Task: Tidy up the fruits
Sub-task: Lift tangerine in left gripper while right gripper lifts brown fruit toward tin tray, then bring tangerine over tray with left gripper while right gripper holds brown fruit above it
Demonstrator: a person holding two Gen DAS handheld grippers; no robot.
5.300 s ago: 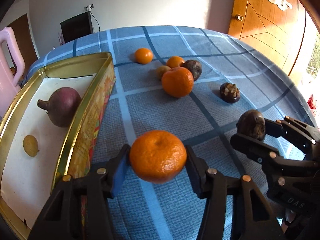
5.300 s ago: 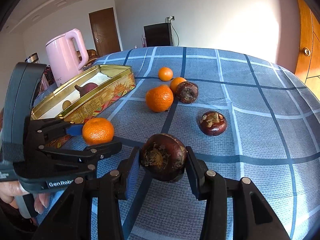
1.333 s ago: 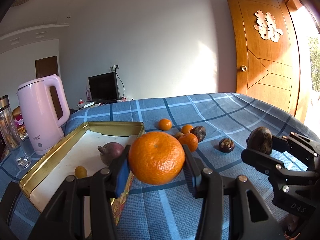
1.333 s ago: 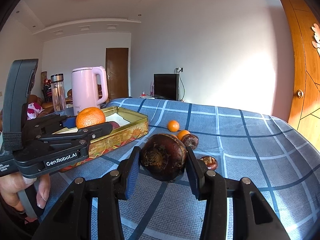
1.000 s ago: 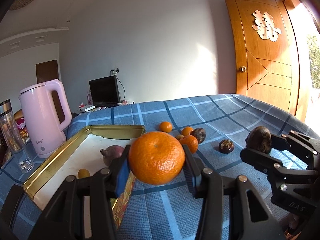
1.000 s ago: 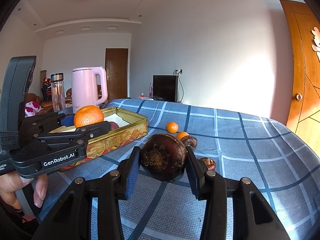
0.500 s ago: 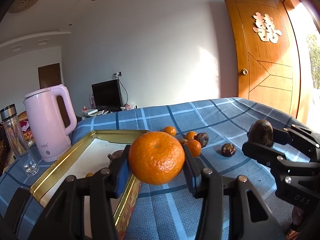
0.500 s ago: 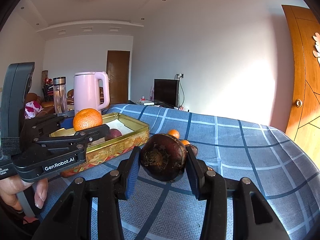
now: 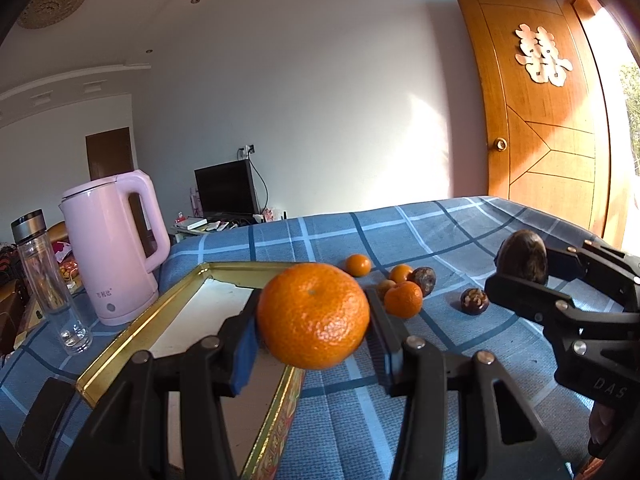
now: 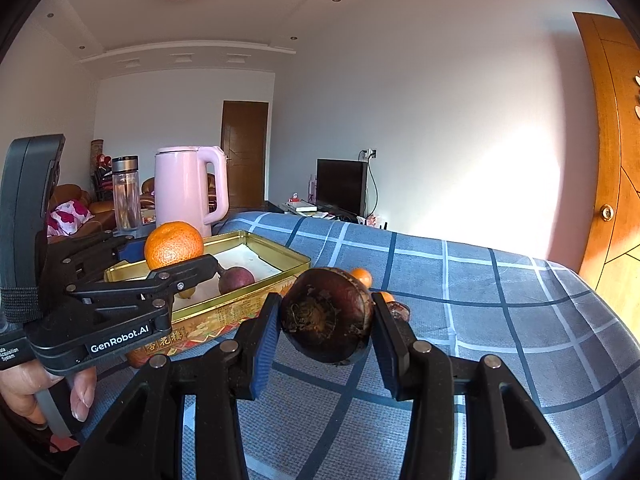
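Note:
My left gripper [image 9: 312, 316] is shut on a large orange [image 9: 313, 315] and holds it in the air over the right rim of the gold tin tray [image 9: 188, 284]. It also shows in the right wrist view [image 10: 174, 245]. My right gripper [image 10: 326, 316] is shut on a dark brown round fruit [image 10: 327, 315], lifted above the blue checked tablecloth to the right of the tray [image 10: 276, 248]. That fruit shows in the left wrist view [image 9: 522, 255]. The tray holds a purple fruit [image 10: 236, 279] and a small yellow one [image 10: 186, 292].
Several small oranges [image 9: 403, 298] and dark fruits [image 9: 474, 301] lie loose on the cloth [image 9: 440, 232] right of the tray. A pink kettle [image 9: 114, 248] and a clear bottle [image 9: 48, 280] stand left of the tray. A wooden door [image 9: 540, 128] is at the far right.
Both grippers have risen and tilted up, each still holding its fruit. The left one has shifted a little left, over the tray's rim.

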